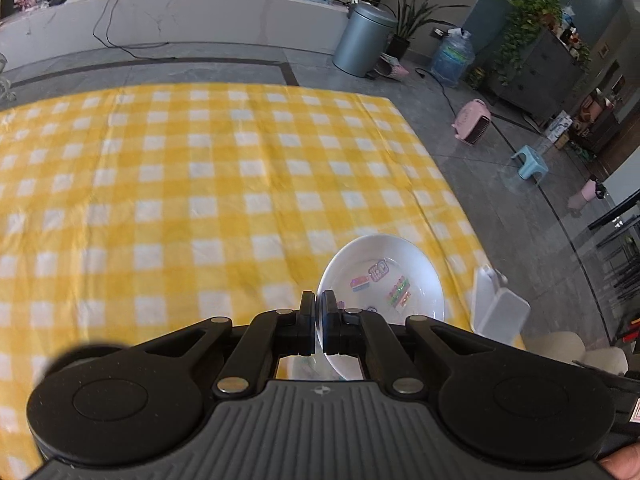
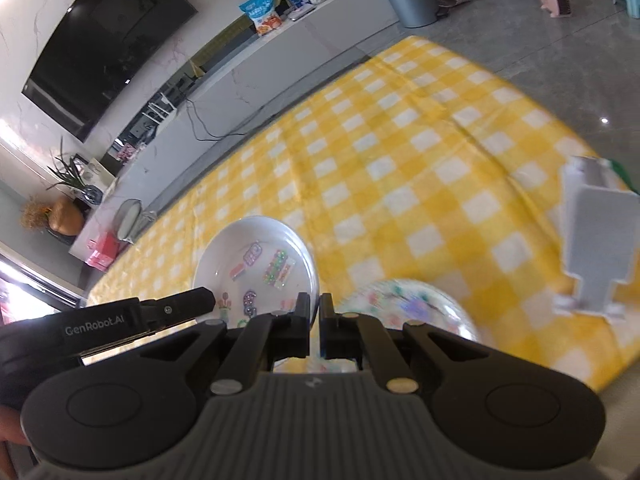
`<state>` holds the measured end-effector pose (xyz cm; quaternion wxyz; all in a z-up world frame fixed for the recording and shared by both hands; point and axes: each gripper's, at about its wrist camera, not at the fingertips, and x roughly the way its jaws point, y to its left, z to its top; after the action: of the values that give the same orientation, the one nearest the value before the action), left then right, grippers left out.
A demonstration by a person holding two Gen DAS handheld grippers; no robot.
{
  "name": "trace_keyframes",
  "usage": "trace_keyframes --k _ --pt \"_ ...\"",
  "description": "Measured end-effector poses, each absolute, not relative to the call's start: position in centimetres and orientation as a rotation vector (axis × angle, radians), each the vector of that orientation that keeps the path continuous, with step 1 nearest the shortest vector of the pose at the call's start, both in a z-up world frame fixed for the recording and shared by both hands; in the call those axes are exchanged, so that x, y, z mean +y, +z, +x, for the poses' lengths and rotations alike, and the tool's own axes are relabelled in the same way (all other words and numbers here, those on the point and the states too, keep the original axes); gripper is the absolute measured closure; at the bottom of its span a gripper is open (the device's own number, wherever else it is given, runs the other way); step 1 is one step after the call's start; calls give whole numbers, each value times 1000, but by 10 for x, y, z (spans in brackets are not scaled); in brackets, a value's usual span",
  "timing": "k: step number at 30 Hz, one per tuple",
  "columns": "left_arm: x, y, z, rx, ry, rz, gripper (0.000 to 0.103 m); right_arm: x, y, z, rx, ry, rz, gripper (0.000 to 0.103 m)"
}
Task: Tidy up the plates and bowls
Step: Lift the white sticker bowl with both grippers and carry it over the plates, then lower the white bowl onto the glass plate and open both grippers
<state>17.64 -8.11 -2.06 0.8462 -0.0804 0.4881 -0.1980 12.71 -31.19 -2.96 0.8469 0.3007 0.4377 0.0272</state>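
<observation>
A white bowl point(image 1: 380, 280) with coloured pictures inside hangs just above the yellow checked cloth point(image 1: 200, 180). My left gripper point(image 1: 319, 308) is shut on its left rim. In the right wrist view the same bowl point(image 2: 256, 256) sits left of my right gripper point(image 2: 315, 312), which is shut on its right rim. There the left gripper point(image 2: 176, 308) reaches in from the left to the bowl's near edge. A patterned plate point(image 2: 416, 304), blurred, lies on the cloth below and to the right of the bowl.
A white dish rack point(image 2: 596, 240) stands at the cloth's right edge, also seen as the rack point(image 1: 496, 308) beside the bowl. Beyond the table are a grey bin point(image 1: 362, 40), a pink heater point(image 1: 472, 120) and a blue stool point(image 1: 530, 160) on the floor.
</observation>
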Motion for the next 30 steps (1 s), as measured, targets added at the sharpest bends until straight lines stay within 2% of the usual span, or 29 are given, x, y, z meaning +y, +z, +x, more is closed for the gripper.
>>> trace_keyframes --k 12,30 --pt "-93 -61 134 1060 -372 -274 100 -332 -64 78 980 15 650 102" --pt "-105 -106 135 1095 -329 -318 101 -335 -89 88 1027 -127 685 103"
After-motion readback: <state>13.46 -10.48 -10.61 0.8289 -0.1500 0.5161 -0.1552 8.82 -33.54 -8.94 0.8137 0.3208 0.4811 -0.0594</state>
